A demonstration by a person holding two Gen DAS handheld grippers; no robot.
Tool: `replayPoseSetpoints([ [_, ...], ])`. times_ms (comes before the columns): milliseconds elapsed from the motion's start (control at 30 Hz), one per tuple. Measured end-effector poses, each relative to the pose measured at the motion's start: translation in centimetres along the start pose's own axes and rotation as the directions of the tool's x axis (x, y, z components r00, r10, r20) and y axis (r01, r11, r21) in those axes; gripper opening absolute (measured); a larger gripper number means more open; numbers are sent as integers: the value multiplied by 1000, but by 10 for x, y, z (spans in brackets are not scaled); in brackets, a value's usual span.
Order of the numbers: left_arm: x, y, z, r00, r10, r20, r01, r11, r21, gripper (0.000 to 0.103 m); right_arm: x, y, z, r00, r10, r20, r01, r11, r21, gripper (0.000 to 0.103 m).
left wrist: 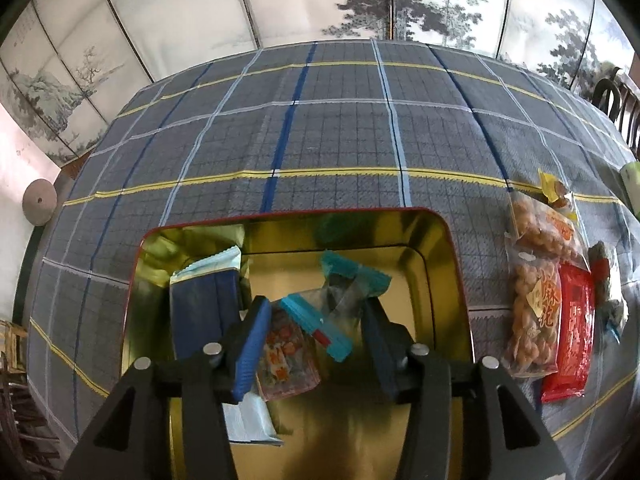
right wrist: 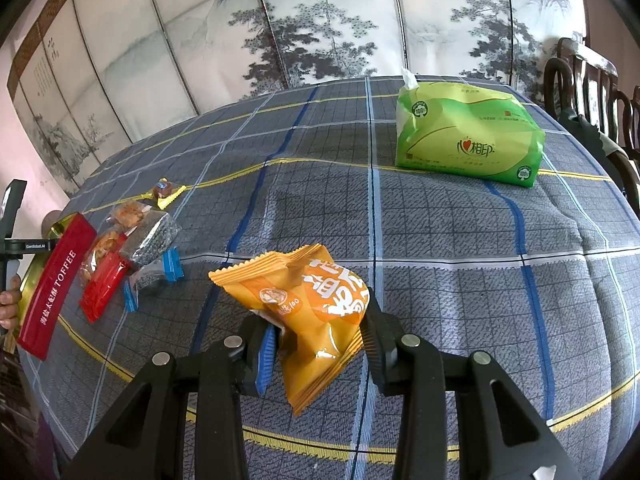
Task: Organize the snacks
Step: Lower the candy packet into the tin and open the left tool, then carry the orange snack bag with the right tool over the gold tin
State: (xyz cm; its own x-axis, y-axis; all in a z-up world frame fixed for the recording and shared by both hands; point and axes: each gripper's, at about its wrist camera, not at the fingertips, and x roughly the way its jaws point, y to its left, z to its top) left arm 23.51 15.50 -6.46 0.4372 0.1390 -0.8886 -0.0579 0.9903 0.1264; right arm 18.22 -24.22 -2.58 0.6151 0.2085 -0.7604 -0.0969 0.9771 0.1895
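Observation:
A gold tin (left wrist: 452, 256) with a red rim sits on the plaid tablecloth; in the right wrist view its red side (right wrist: 52, 280) shows at far left. My left gripper (left wrist: 316, 332) hangs over the tin, open, with a clear teal-edged snack packet (left wrist: 308, 320) lying between its fingers, not pinched. A navy packet (left wrist: 200, 304) and another teal-edged packet (left wrist: 352, 276) lie in the tin. My right gripper (right wrist: 320, 340) is shut on an orange snack bag (right wrist: 312, 308), held above the cloth.
Loose snacks lie right of the tin: a bag of fried twists (left wrist: 536, 300), a red packet (left wrist: 572, 332), a dark seed packet (right wrist: 150, 236), a yellow candy (right wrist: 166, 192). A green tissue pack (right wrist: 468, 136) stands at the far right. Chairs stand beyond the table's right edge.

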Motion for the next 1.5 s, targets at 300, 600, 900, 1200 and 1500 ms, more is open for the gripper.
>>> replayPoseSetpoints([
  [300, -14, 4, -6, 1000, 13, 25, -13, 1000, -17, 49, 0, 1, 1, 1000, -1, -2, 1, 1000, -3, 36],
  [600, -54, 6, -24, 994, 32, 100, -30, 999, -20, 50, 3, 4, -3, 1000, -11, 0, 11, 1000, -9, 36],
  [900, -88, 7, -47, 989, 43, 138, -39, 999, -30, 50, -2, 9, -4, 1000, -28, -8, 28, 999, -33, 35],
  [1200, -105, 8, -71, 989, 33, 141, -28, 999, -34, 50, -28, 36, 6, 998, 43, 36, -41, 998, -39, 35],
  [1500, -116, 36, -104, 989, 65, 134, -51, 993, -104, 50, -41, 150, 19, 966, 259, 21, -248, 942, -228, 35],
])
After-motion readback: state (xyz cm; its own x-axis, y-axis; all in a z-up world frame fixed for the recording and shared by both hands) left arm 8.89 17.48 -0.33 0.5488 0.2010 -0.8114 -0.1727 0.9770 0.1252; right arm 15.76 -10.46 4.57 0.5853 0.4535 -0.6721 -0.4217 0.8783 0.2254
